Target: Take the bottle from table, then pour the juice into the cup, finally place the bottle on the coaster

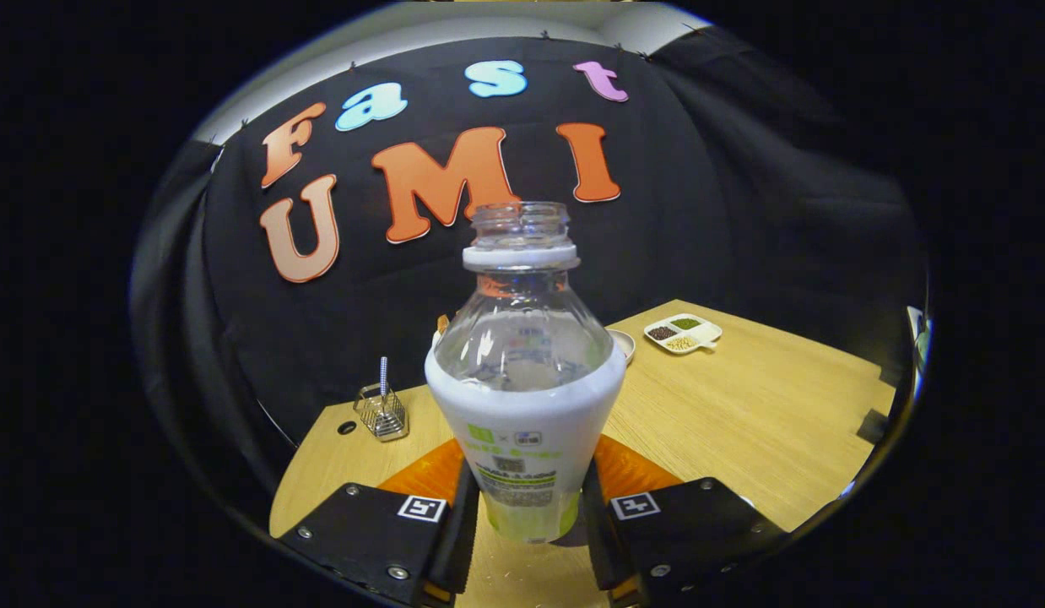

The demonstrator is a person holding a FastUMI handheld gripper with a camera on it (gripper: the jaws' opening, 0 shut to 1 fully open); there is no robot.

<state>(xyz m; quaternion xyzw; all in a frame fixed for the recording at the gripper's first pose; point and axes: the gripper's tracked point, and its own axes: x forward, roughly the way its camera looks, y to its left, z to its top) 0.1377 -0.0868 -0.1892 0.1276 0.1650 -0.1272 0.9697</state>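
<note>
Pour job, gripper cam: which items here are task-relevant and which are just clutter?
Task things:
- bottle, uncapped, upright, held between the claw fingers, which press on its lower body
- orange coaster under and behind the bottle

Lying about:
- wire holder on the table, beyond the fingers
- divided dish of grains, further back
- round rim behind the bottle; possibly the cup, cannot tell

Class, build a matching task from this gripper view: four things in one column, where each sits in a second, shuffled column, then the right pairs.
Things:
1. bottle
2. wire rack
3. divided dish
4. coaster

Places:
A. far across the table, beyond the bottle, holding small portions in three sections
B. between the fingers of the gripper, uncapped, upright
C. flat on the table under and just behind the bottle
D. near the table's edge by the black cloth wall, a striped straw standing in it

Pairs: 1-B, 2-D, 3-A, 4-C
</note>
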